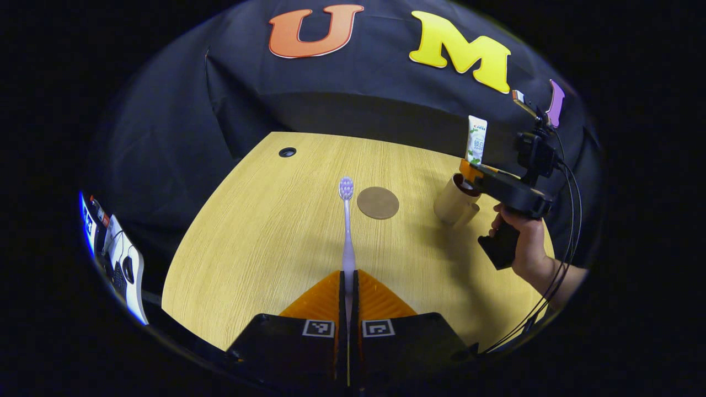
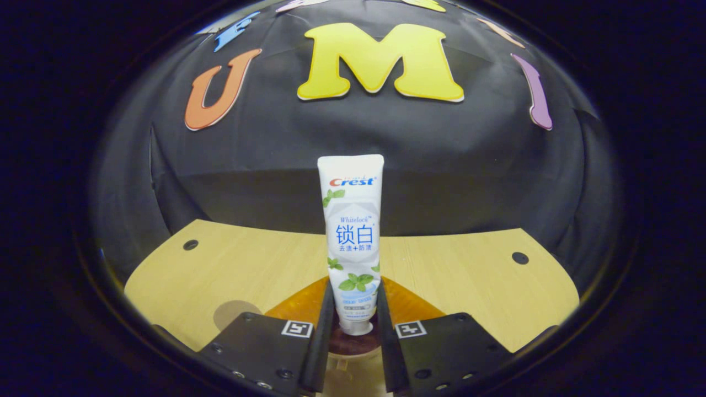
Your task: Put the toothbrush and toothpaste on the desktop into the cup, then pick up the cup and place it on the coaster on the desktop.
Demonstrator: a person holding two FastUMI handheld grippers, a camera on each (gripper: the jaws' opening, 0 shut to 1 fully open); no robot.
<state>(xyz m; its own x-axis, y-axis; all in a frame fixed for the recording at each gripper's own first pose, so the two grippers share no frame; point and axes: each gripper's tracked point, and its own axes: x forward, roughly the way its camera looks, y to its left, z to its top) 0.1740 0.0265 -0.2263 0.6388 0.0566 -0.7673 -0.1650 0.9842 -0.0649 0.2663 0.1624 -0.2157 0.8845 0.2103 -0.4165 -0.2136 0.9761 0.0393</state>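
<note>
- Gripping the toothbrush (image 1: 347, 231) by its handle, the left claw (image 1: 348, 286) has both orange fingers closed tight on the handle's lower end.
- The toothbrush runs straight ahead from the fingers, bristle head farthest from the claw, over the wooden worktop (image 1: 265, 231).
- The round brown coaster (image 1: 378, 202) lies flat on the worktop, just beside the bristle head and to its right in the left gripper view.
- The cup (image 1: 453, 205) is beyond the coaster, near the worktop's right edge in that view; it appears tilted.
- The right claw (image 2: 353, 311) is clenched on the toothpaste (image 2: 353, 237), both fingers pressing the lower part of the tube.
- The tube stands upright, cap end down, directly above the cup's dark opening (image 2: 353, 344); whether the cap touches the cup cannot be told.
- In the left gripper view, a hand (image 1: 521, 242) holds the right claw's black handle, positioned over the cup.
- Two round holes (image 2: 190, 244) mark the far worktop corners.
</note>
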